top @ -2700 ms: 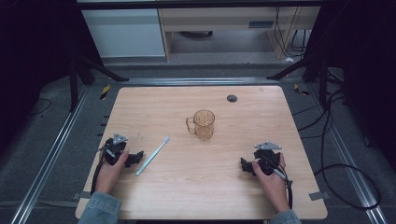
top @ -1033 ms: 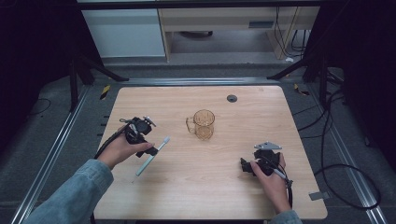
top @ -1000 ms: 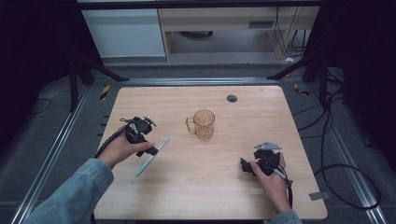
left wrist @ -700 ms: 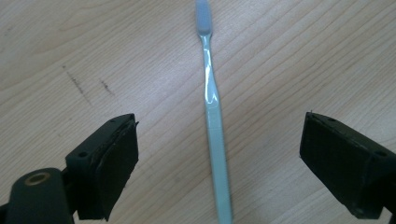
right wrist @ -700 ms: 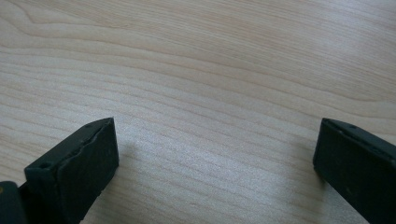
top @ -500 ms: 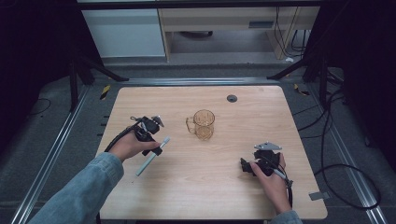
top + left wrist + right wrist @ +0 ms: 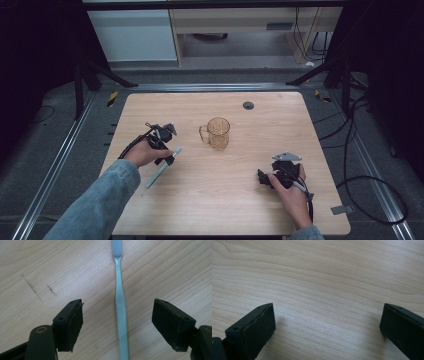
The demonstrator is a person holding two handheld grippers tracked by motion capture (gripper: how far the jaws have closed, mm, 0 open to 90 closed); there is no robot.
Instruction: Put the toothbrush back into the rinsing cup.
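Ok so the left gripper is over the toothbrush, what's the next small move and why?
Probably finish closing the left gripper on the toothbrush. Its jaws have just been closing and now straddle the handle, which lies flat on the table about midway between them, with neither pad touching it yet.

toothbrush (image 7: 121, 312) head and handle end cut off by left gripper view's edges, bristles blurred

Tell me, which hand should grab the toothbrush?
Left. The left tongs already straddle the toothbrush lying on the table, their jaws just closing but not yet touching it. The right tongs sit far off, over bare wood.
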